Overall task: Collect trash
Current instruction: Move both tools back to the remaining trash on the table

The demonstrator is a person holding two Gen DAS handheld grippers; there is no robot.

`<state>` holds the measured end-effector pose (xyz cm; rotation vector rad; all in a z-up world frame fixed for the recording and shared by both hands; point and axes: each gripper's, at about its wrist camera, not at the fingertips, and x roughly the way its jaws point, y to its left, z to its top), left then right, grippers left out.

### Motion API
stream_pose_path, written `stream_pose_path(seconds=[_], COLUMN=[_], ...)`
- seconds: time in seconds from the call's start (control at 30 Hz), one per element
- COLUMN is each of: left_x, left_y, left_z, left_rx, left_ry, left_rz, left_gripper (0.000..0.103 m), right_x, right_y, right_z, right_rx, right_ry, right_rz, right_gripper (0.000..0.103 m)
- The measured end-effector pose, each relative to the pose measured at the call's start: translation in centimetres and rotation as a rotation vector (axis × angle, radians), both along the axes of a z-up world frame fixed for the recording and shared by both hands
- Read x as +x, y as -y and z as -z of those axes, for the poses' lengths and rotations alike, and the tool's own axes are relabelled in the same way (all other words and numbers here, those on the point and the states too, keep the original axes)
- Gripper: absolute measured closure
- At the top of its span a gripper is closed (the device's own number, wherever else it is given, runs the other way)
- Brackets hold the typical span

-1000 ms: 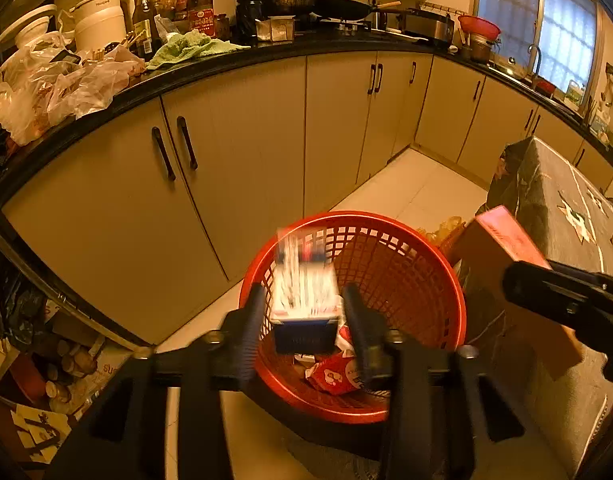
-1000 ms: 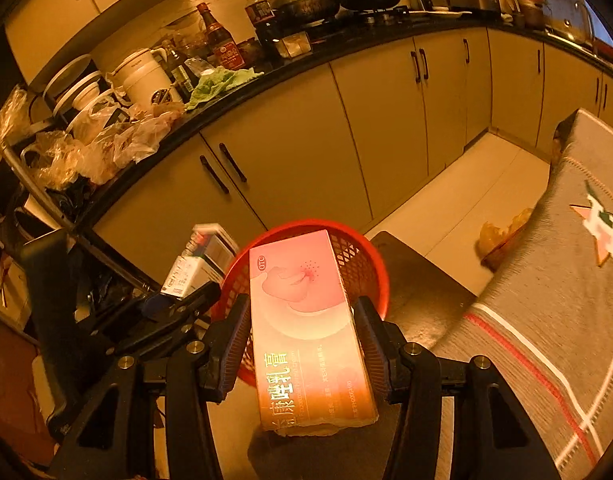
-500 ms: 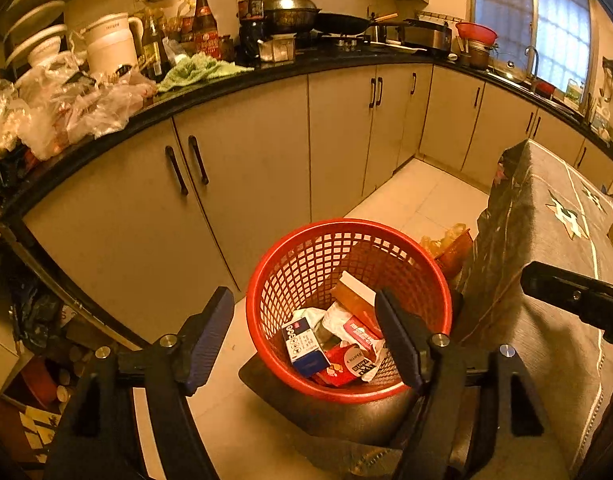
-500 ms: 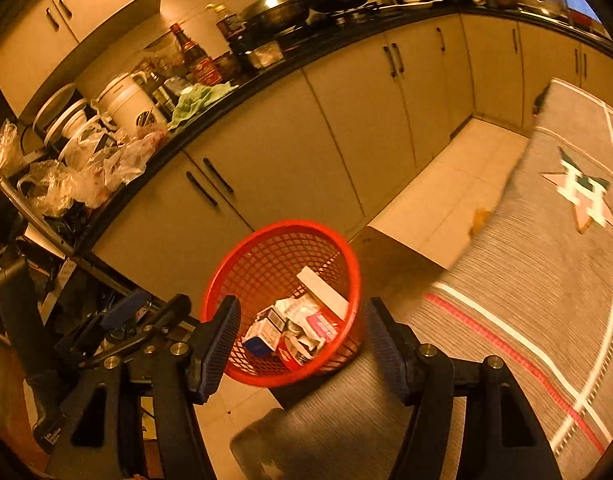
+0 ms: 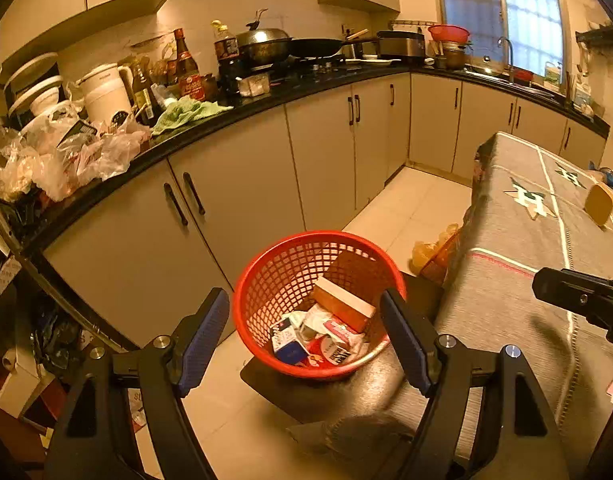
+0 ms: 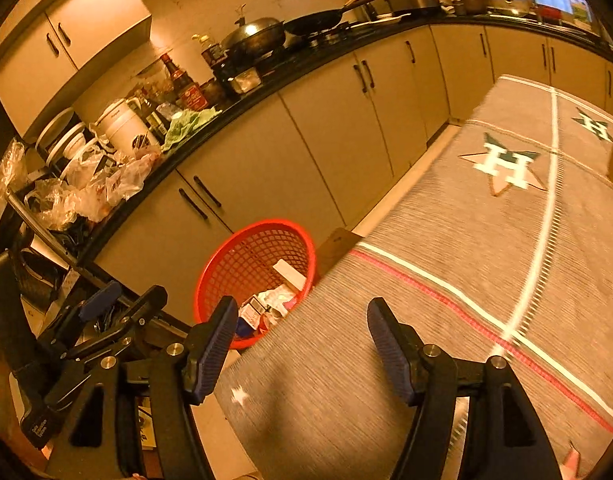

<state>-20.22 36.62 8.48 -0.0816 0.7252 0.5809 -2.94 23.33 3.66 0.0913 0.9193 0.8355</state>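
Grey woven tablecloth w/ star emblems (image 6: pixel 486 264) over table at right, fills most of right-wrist view. Red round plastic mesh basket (image 5: pixel 266 280) on floor just beside table, near cream cabinet doors (image 5: pixel 234 200); holds pink long carton (image 5: pixel 342 300), small blue-white box (image 5: pixel 288 340), other wrappers. Left gripper (image 5: pixel 304 334) spread wide, nothing held, above basket. Right gripper (image 6: pixel 298 346) likewise wide apart, nothing held, over table edge.

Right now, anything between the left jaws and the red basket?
No. In the left wrist view the left gripper is open with nothing in it, and the stretch to the red basket is clear air; the basket shows between its jaws.
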Motion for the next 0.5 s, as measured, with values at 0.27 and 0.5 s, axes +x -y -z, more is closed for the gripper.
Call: stream_pose_path(seconds=[0.27,0.5], left_x=[0.2,0.3], left_y=[3.6,6.2], left_z=[-1.2,-1.9], left_rx=[0.03,0.059], left_ry=[0.007,0.003], left_rz=[0.05,0.085], left_gripper=[0.026,0.026], right_x=[-0.8,-1.6], right_y=[4.9,8.9], right_z=[-0.8,-1.4], right_rx=[0.015,0.015], right_ry=[0.016,0.039], right_rz=[0.062,0.11], right_gripper=[0.029,0.027])
